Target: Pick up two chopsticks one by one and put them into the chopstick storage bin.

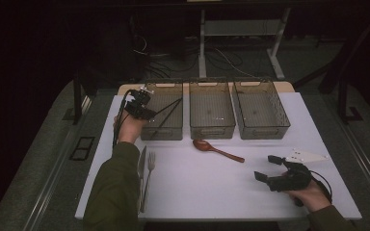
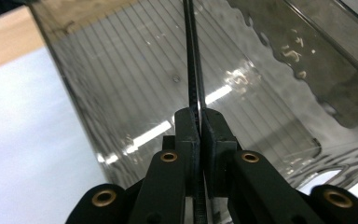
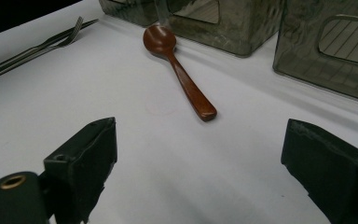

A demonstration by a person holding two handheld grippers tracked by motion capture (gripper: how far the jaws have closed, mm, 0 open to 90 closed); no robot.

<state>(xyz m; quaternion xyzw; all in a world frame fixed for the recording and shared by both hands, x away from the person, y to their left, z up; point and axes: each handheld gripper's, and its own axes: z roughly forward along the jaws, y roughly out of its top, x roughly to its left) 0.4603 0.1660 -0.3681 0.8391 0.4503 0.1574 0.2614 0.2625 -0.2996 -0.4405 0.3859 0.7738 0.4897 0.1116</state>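
Already, thin black chopsticks [image 2: 193, 70] are clamped in the left hand-held gripper [image 2: 199, 122] over the leftmost bin [image 1: 162, 109], while the spoon [image 3: 177, 70], fork [image 1: 149, 179] and knife [image 1: 141, 166] remain unsorted before the wide-open right hand-held gripper [image 3: 200, 154].

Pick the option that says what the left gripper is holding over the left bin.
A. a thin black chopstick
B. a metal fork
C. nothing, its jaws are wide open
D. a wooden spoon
A: in the left gripper view the left gripper has its jaws pressed together on a thin black chopstick that runs up over the left bin; the wooden spoon and the fork lie on the table.
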